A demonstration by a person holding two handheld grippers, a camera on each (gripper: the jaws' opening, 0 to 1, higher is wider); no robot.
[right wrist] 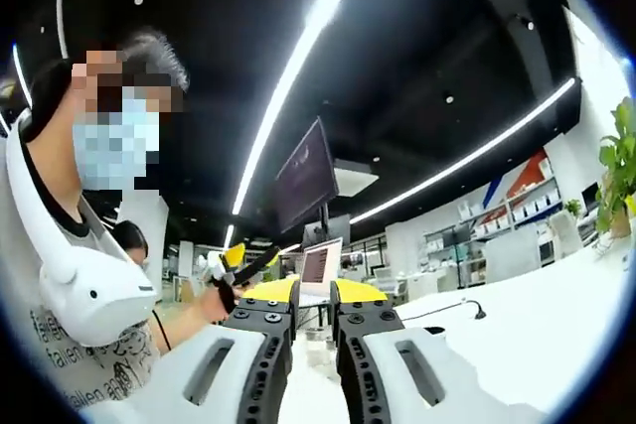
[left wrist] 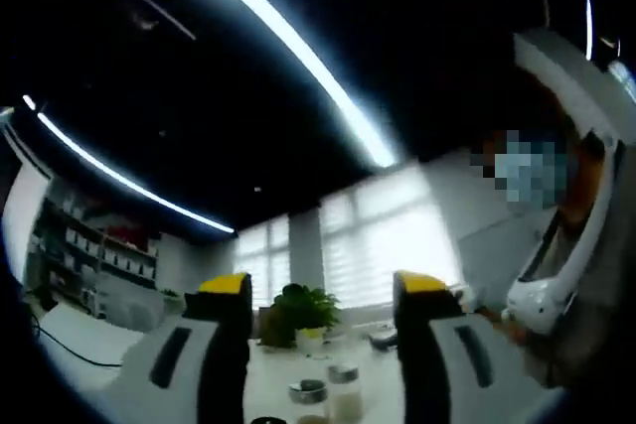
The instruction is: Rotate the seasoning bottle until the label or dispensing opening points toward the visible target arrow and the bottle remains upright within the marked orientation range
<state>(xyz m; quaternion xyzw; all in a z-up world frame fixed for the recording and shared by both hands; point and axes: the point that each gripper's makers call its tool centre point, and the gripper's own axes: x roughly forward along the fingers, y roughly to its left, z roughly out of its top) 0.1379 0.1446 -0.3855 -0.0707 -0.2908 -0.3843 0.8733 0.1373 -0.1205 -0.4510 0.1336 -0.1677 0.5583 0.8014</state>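
Here my left gripper [left wrist: 323,290], jaws spread wide, frames two small jars [left wrist: 343,394] and one plant [left wrist: 301,310]; my right gripper [right wrist: 314,295], nearly pressed together, faces one laptop [right wrist: 319,265].

Potted green plant [left wrist: 303,311] on the white table [left wrist: 89,335], far side, before bright blinded windows [left wrist: 388,235]. Shelving [left wrist: 84,255] with small items far left. Long ceiling light strips [left wrist: 288,47] overhead on dark ceiling. Dark hanging monitor [right wrist: 303,176] in mid-room, open laptop [right wrist: 320,267] below it. Black cable [right wrist: 447,310] lying across the table. Further shelving [right wrist: 507,225] at far right.
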